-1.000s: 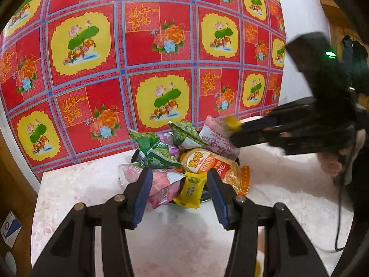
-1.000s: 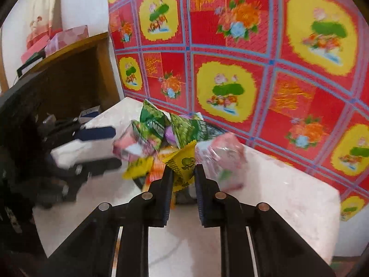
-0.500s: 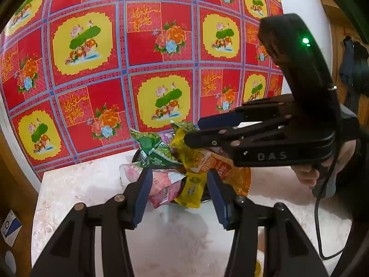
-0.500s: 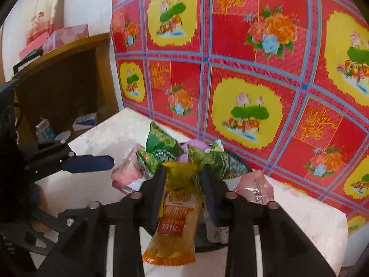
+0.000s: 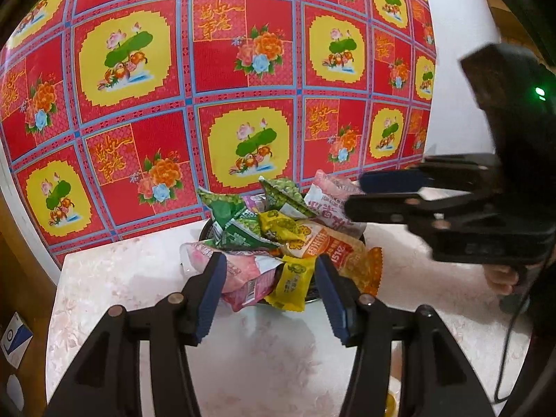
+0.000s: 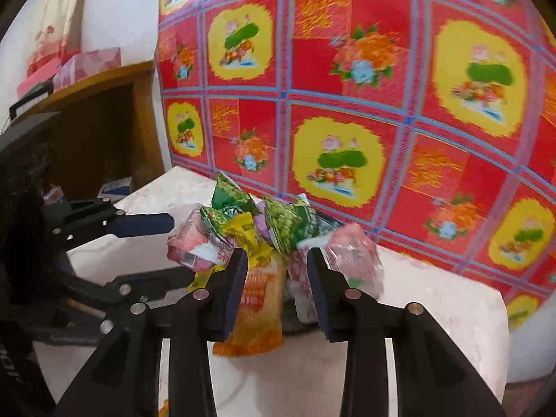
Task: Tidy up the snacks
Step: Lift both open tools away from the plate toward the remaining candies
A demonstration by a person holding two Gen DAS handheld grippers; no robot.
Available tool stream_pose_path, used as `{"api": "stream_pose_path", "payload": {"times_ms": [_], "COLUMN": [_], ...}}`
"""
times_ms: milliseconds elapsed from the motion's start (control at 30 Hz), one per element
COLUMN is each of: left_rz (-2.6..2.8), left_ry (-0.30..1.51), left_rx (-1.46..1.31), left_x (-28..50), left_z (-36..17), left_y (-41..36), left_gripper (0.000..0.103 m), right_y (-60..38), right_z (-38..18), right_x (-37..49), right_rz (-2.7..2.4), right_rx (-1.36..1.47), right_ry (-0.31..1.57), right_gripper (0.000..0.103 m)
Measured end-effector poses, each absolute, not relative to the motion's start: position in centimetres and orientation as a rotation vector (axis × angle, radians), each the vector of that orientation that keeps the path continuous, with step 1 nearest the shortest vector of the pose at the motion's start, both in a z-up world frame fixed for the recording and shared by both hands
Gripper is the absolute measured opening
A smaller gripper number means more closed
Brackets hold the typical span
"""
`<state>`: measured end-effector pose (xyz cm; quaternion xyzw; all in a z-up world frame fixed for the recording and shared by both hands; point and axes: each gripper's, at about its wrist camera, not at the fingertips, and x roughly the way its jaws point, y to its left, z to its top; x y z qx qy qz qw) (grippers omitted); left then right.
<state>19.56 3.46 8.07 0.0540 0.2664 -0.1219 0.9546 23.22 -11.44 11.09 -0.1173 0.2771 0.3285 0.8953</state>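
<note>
Left hand-held gripper (image 5: pixel 267 292): jaws opening, empty | right hand-held gripper (image 6: pixel 276 286): parted, orange snack packet (image 6: pixel 255 312) loose between | bowl (image 5: pixel 208 231) heaped, sorting seemingly nearly finished

Bg: red floral cloth (image 5: pixel 215 80) on white wall (image 6: pixel 114 10); pale marble table (image 5: pixel 114 278); wood shelf (image 6: pixel 87 80) w/ boxes, left.

even, warm indoor light falls on the red floral cloth (image 5: pixel 243 87), its grid bowed by the fisheye lens and ringed by black corners. left wrist view is sharp; below the cloth, soft shadow on the pale desk (image 5: pixel 114 278). right wrist view is smeared by motion blur.
</note>
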Motion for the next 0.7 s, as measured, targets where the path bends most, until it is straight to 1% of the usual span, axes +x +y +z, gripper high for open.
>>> {"api": "stream_pose_path", "payload": {"times_ms": [200,400,567,700], "left_rz": [-0.251,-0.331,-0.353,-0.340], "left_ry": [0.547,0.567,0.545,0.561], "left_rx": [0.105,0.088,0.120,0.141], "left_x": [19.6,19.6,16.8,14.2], "left_z": [8.0,8.1,9.6,9.2], "left_y": [3.5,3.6,2.8,1.7], "left_gripper": [0.056,0.056,0.056,0.056], "right_y": [-14.4,-15.9,-16.7,-17.0], "right_z": [11.1,9.3,8.6,8.6], "right_x": [20.1,17.4,15.0,13.5], "right_rz": [0.608,0.572,0.580,0.584], "right_rx": [-0.184,-0.193,-0.193,-0.216], "right_ry": [0.564,0.590,0.596,0.583], "right_gripper": [0.037,0.037,0.037,0.037]}}
